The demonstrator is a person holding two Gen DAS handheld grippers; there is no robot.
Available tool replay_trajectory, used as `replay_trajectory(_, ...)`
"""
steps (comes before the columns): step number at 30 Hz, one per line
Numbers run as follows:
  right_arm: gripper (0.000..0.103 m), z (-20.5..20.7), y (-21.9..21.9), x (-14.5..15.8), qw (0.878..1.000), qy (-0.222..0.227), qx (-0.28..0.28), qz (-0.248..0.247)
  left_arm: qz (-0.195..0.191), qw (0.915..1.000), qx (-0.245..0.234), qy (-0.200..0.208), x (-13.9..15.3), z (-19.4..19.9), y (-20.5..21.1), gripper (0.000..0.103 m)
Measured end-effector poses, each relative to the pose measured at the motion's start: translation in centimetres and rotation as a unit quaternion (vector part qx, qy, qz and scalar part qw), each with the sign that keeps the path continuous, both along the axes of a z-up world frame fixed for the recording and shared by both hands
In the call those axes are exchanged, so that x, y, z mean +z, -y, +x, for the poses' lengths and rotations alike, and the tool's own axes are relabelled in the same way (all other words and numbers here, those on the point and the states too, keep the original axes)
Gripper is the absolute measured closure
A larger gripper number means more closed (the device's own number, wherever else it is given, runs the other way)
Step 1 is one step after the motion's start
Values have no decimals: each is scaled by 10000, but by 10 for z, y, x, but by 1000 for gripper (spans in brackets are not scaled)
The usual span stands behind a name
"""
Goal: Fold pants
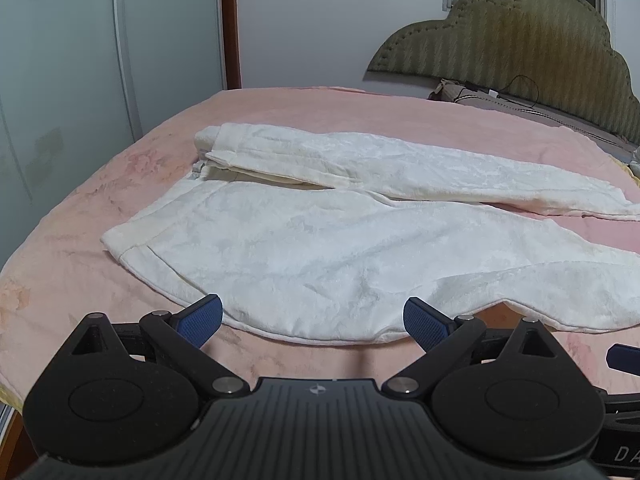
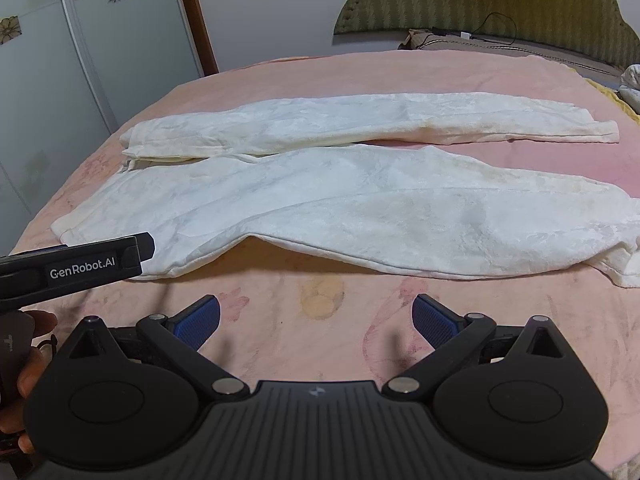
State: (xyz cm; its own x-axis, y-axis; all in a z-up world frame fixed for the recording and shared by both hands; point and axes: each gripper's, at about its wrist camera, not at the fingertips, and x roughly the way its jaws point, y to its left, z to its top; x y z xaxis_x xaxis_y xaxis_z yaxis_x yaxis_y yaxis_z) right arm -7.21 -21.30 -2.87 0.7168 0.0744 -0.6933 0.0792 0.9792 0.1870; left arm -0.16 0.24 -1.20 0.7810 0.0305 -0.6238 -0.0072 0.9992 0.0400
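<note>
White fleece pants (image 1: pixel 320 232) lie spread flat on the pink bed, waistband at the left, both legs running to the right with a gap between them. They also show in the right wrist view (image 2: pixel 340 200). My left gripper (image 1: pixel 312 318) is open and empty, its blue pads just at the near hem of the pants' seat. My right gripper (image 2: pixel 316 316) is open and empty over bare sheet, a short way in front of the near leg. The left gripper's body (image 2: pixel 76 268) shows at the left of the right wrist view.
The pink floral bedsheet (image 2: pixel 320 300) covers the bed. A green padded headboard (image 1: pixel 520 40) stands at the far right, with a pillow and a black cable (image 1: pixel 516 92) beneath it. A wardrobe with flower decals (image 1: pixel 60 60) stands left of the bed.
</note>
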Motion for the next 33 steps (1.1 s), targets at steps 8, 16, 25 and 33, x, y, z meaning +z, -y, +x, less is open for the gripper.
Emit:
replay_trajectory(8,0,0,-1,0,10000,9,32,60,-4,10000,-8,-6,-1,1,0,4)
replay_trajectory(16,0,0,-2,0,9999,-1,65,77,6,10000,-33,-6,-3,0,0,4)
replay_trajectory(25,0,0,-3,1,9999,7,89,104,12,10000,-46,2,-4,0,0,4)
replay_trajectory(33,0,-1,-4,2,9999,56,96,104,-35,10000,-79,48,-4,-1,-1,4)
